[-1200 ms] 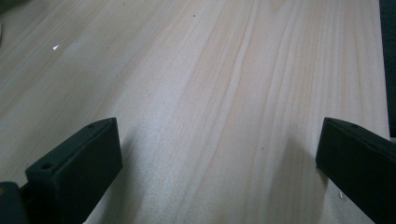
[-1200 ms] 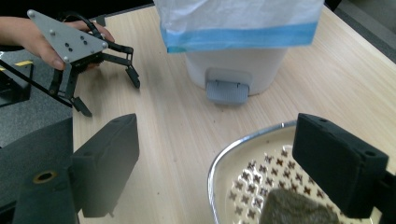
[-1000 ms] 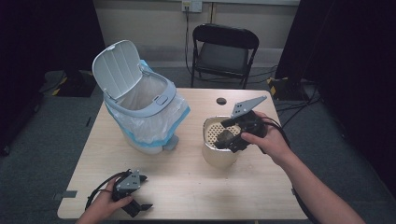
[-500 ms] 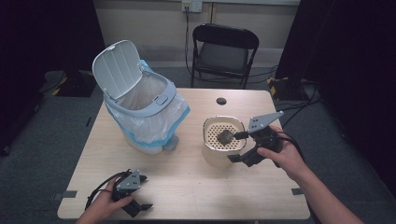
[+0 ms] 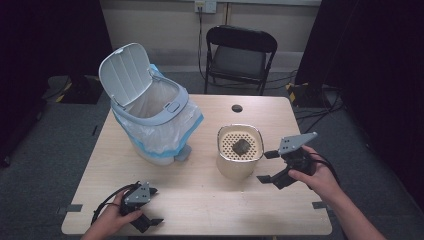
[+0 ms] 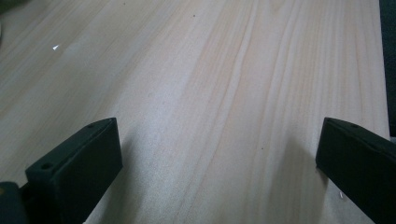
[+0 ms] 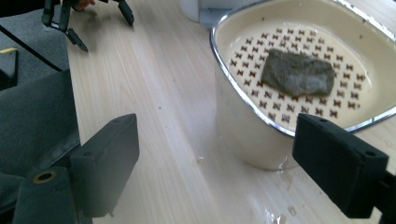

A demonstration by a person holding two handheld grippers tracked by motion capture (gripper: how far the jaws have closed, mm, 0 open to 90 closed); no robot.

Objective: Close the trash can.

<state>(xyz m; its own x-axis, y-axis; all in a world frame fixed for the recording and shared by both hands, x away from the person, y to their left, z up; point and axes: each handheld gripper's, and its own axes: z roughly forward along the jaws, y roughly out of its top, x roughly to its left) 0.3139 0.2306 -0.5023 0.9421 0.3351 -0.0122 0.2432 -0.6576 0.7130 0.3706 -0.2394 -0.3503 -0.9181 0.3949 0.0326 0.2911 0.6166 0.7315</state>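
Right gripper (image 5: pixel 272 166) agape beside basket (image 5: pixel 239 163)

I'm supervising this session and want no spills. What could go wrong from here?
1. The right gripper hangs open close beside the cream container; a careless move might knock it and shift the dark piece on its perforated insert.
2. Water drops lie on the table by the container's base, so it may slide.
3. The trash bin looks tilted, lid up; a bump might tip it.
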